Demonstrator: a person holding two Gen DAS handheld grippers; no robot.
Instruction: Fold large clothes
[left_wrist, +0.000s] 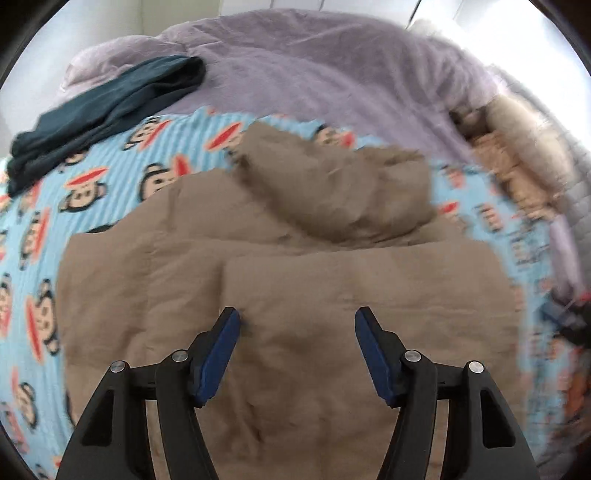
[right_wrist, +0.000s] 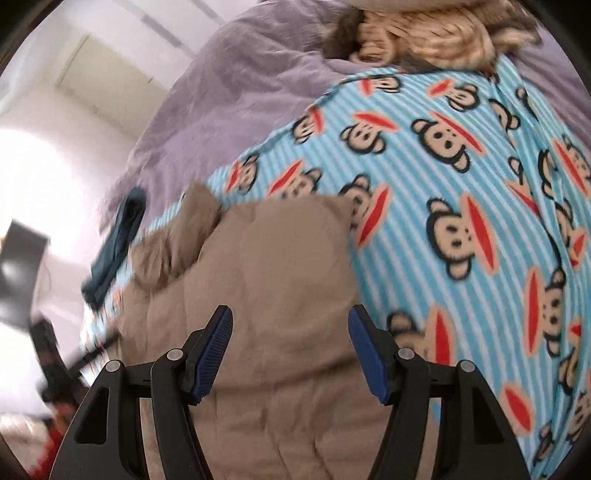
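Here the tan jacket (left_wrist: 288, 280) lies on the monkey blanket (left_wrist: 110, 173) beneath the left gripper (left_wrist: 297, 321) and right gripper (right_wrist: 290, 319), fingers apart, empty; pinching too many puffy layers could undo its folds.

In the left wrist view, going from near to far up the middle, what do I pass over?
Left gripper → tan jacket → its hood → monkey-print blanket → purple bedspread.
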